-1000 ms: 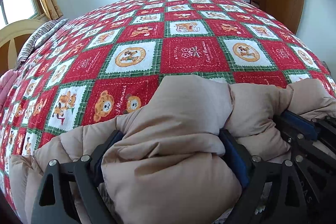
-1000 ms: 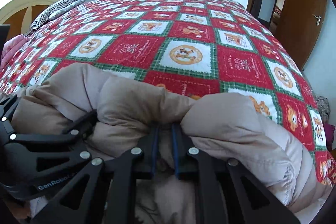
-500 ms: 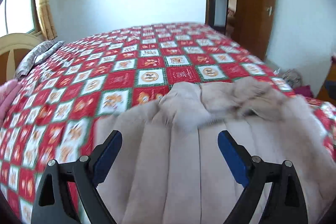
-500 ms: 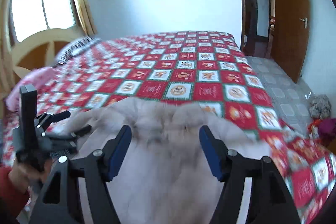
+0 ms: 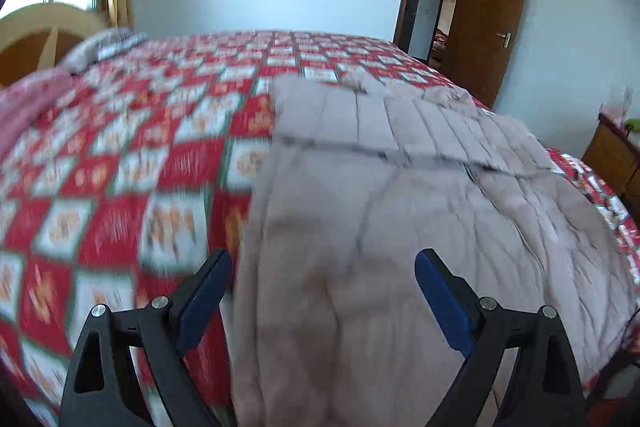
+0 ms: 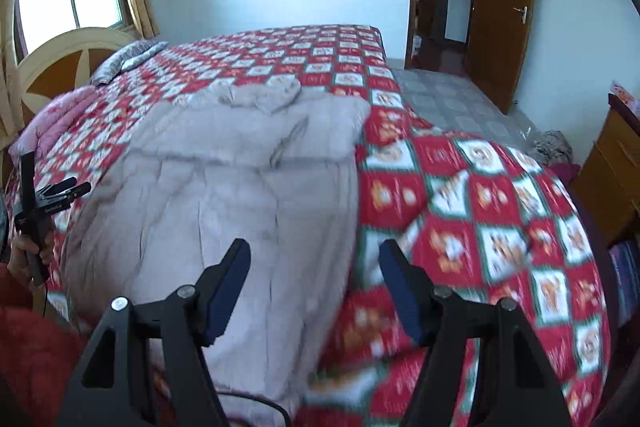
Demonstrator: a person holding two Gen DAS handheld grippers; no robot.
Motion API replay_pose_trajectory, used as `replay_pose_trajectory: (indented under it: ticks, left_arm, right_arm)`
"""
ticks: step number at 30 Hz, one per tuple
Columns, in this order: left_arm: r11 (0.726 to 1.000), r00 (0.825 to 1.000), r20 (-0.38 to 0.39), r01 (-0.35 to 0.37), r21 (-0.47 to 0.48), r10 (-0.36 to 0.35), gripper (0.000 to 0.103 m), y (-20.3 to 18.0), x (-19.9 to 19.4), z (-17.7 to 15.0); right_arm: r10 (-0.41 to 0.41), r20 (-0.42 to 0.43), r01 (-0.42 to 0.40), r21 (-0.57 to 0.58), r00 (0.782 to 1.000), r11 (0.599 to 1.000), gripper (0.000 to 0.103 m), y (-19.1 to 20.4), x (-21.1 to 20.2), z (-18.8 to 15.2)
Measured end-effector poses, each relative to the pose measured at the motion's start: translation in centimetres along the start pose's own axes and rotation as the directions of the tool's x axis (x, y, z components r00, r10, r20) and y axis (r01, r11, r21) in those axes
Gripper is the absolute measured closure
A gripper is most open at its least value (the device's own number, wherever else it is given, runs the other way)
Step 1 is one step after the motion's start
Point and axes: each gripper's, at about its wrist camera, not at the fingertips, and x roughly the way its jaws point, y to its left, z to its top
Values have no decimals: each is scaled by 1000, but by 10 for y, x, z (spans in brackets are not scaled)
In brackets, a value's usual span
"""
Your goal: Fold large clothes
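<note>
Beige coat flat on bed, filling centre to lower right of left view, centre-left of right view. Top part folded down, fold edge running across mid-frame; long axis running from bottom of frame up toward far wall. Left claw wide, nothing between pads, hovering over near left edge of coat. Right claw wide too, empty, above near right edge of coat where it meets quilt. Both above and clear of fabric, coat lying straight ahead and below each. Left hand visible at left edge of right view, just off coat's left side. Neither hand clearly nearer; each lined up with own side. Likely next: grab near hem corners for next fold toward far end. Plenty of bare bed left of and beyond coat; right side closer to bed edge, floor and cabinet beyond. Motion blur on quilt, fine detail unclear.
</note>
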Motion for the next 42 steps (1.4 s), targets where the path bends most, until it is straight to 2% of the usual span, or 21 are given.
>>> replay_pose_trajectory:
  ticks: [2, 5, 10, 14, 16, 18, 20, 23, 25, 26, 27, 29, 31, 33, 35, 38, 40, 42]
  left_arm:
    - [1000, 1000, -17, 17, 6, -17, 10, -4, -7, -17]
    - [999, 999, -31, 15, 39, -14, 10, -11, -13, -34]
    - [999, 999, -46, 14, 41, -12, 10, -18, -22, -55]
    - [999, 1000, -17, -18, 38, 19, 10, -16, -37, -55]
    - [998, 999, -3, -52, 46, 52, 10, -9, -46, -55]
    - [995, 996, 6, -94, 38, 94, 10, 2, -53, -53]
    - [993, 993, 25, -117, 14, 117, 10, 13, -61, -49]
    - [992, 990, 69, -125, -27, 127, 10, 27, -73, -43]
    - [990, 987, 82, -132, -42, 135, 10, 31, -76, -40]
    - [990, 986, 88, -137, -44, 140, 10, 33, -78, -40]
    - [989, 985, 91, -144, -44, 147, 10, 34, -79, -40]
    - [985, 981, 92, -166, -50, 170, 10, 37, -79, -40]
    - [984, 980, 94, -168, -63, 174, 10, 40, -79, -38]
    - [984, 981, 101, -159, -77, 166, 10, 43, -80, -37]
    - [985, 981, 106, -154, -79, 162, 10, 45, -80, -34]
    - [984, 978, 113, -168, -59, 174, 10, 46, -79, -28]
    - [984, 977, 121, -172, -53, 177, 10, 49, -77, -21]
    - [984, 976, 130, -168, -52, 174, 10, 52, -77, -16]
  right_arm:
    - [-3, -14, 3, -19, 1000, 1000, 36, 5, -4, -12]
    - [30, -39, -31, -22, 999, 999, 45, 10, -7, -33]
    - [76, -134, -64, 87, 988, 994, 45, 8, 30, -67]
    - [138, -185, -115, 132, 973, 985, 45, 14, 53, -94]
    - [157, -155, -139, 121, 975, 983, 44, 21, 52, -102]
    - [236, -191, -215, 126, 953, 968, 52, 30, 54, -106]
    - [272, -216, -251, 121, 938, 960, 57, 38, 55, -109]
    - [255, -252, -242, 81, 934, 967, 57, 46, 63, -112]
    - [288, -259, -257, 147, 922, 955, 57, 39, 76, -113]
    - [314, -253, -273, 186, 915, 944, 67, 36, 82, -113]
    - [348, -243, -296, 226, 905, 928, 81, 33, 88, -113]
    - [377, -230, -315, 264, 897, 912, 87, 30, 92, -116]
    - [404, -218, -348, 252, 889, 903, 89, 34, 84, -113]
    - [458, -181, -405, 267, 870, 874, 89, 33, 71, -107]
    - [538, -108, -488, 301, 836, 819, 90, 26, 54, -93]
    - [603, -12, -571, 308, 798, 761, 90, 20, 32, -61]
    - [622, 33, -601, 304, 782, 739, 90, 18, 26, -35]
    - [618, 63, -606, 293, 784, 739, 90, 18, 26, -13]
